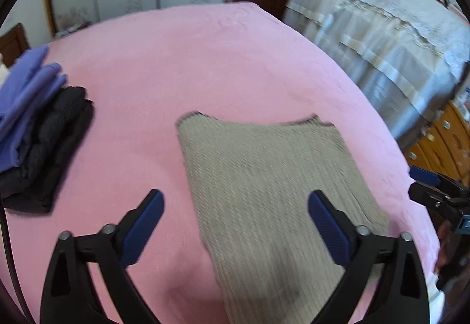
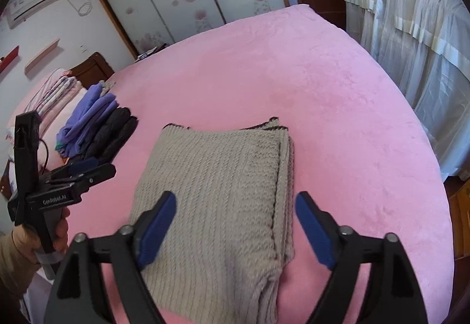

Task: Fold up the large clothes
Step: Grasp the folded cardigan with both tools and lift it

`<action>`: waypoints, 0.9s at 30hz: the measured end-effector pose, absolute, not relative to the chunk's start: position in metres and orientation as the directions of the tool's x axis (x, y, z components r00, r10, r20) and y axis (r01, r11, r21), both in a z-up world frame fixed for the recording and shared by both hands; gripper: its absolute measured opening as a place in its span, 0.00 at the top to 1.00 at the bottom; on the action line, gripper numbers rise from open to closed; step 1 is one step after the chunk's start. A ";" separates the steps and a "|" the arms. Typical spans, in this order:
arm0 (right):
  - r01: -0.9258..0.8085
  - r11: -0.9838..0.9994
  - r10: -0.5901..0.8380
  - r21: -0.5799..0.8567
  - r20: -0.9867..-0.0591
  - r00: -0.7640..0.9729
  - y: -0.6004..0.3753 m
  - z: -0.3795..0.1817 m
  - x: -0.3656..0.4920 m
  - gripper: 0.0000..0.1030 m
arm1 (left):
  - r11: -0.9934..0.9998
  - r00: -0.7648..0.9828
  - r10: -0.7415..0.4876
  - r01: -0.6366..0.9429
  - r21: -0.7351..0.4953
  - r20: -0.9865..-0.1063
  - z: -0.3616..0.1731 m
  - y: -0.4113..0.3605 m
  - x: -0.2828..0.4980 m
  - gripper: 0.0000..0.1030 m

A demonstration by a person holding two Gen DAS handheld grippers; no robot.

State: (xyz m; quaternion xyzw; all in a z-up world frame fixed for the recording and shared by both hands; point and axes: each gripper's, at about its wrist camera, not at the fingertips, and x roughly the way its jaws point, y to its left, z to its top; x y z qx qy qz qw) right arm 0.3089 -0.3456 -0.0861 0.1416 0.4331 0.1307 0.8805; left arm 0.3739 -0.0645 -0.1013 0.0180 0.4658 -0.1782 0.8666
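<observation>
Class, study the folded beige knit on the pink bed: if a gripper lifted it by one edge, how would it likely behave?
The beige knit sweater would probably sag and unfold: its stacked layers lie loose at the right edge. Its thick ribbed weave suggests some weight for its size. The coarse texture should grip the pads rather than slip. It looks unlikely to slide freely on the plush pink bedspread.

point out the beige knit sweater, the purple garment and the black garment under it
beige knit sweater (image 2: pixel 217 194), right wrist view, middle of the folded top layer
purple garment (image 1: pixel 23 106), left wrist view, its upper folds
black garment (image 1: pixel 55 141), left wrist view, its exposed side
</observation>
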 end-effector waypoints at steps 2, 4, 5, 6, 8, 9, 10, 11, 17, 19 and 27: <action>-0.121 0.927 0.355 0.355 -0.725 0.591 -0.347 -0.090 0.303 0.06 | 0.923 0.471 -0.320 0.349 -0.159 -0.822 -0.104 -0.064 0.368 0.01; -0.120 0.939 0.328 0.323 -0.731 0.598 -0.348 -0.096 0.297 0.06 | 0.919 0.447 -0.332 0.353 -0.177 -0.830 -0.110 -0.061 0.362 0.01; -0.120 0.943 0.318 0.310 -0.735 0.599 -0.348 -0.098 0.295 0.06 | 0.917 0.436 -0.342 0.350 -0.193 -0.833 -0.113 -0.059 0.360 0.01; -0.119 0.946 0.312 0.302 -0.741 0.595 -0.350 -0.104 0.294 0.06 | 0.915 0.422 -0.352 0.342 -0.213 -0.835 -0.118 -0.055 0.358 0.01; -0.124 0.941 0.325 0.315 -0.737 0.592 -0.354 -0.111 0.291 0.06 | 0.913 0.398 -0.371 0.322 -0.250 -0.839 -0.129 -0.048 0.356 0.01; -0.130 0.936 0.337 0.326 -0.730 0.595 -0.356 -0.114 0.288 0.06 | 0.916 0.388 -0.367 0.307 -0.257 -0.846 -0.137 -0.045 0.354 0.01; -0.136 0.934 0.343 0.331 -0.721 0.602 -0.357 -0.117 0.285 0.06 | 0.918 0.381 -0.365 0.302 -0.259 -0.850 -0.142 -0.042 0.354 0.01; -0.140 0.934 0.343 0.329 -0.716 0.608 -0.357 -0.120 0.283 0.06 | 0.919 0.374 -0.360 0.299 -0.257 -0.855 -0.149 -0.040 0.354 0.01; -0.113 0.920 0.382 0.375 -0.791 0.478 -0.356 -0.153 0.301 0.06 | 0.897 0.287 -0.423 0.268 -0.352 -0.859 -0.194 -0.037 0.357 0.01; -0.099 0.909 0.404 0.405 -0.794 0.454 -0.356 -0.164 0.308 0.06 | 0.875 0.257 -0.472 0.258 -0.410 -0.843 -0.206 -0.038 0.357 0.01; -0.029 0.805 0.566 0.592 -0.754 0.332 -0.370 -0.220 0.338 0.06 | 0.839 0.190 -0.540 0.207 -0.504 -0.820 -0.248 -0.043 0.368 0.01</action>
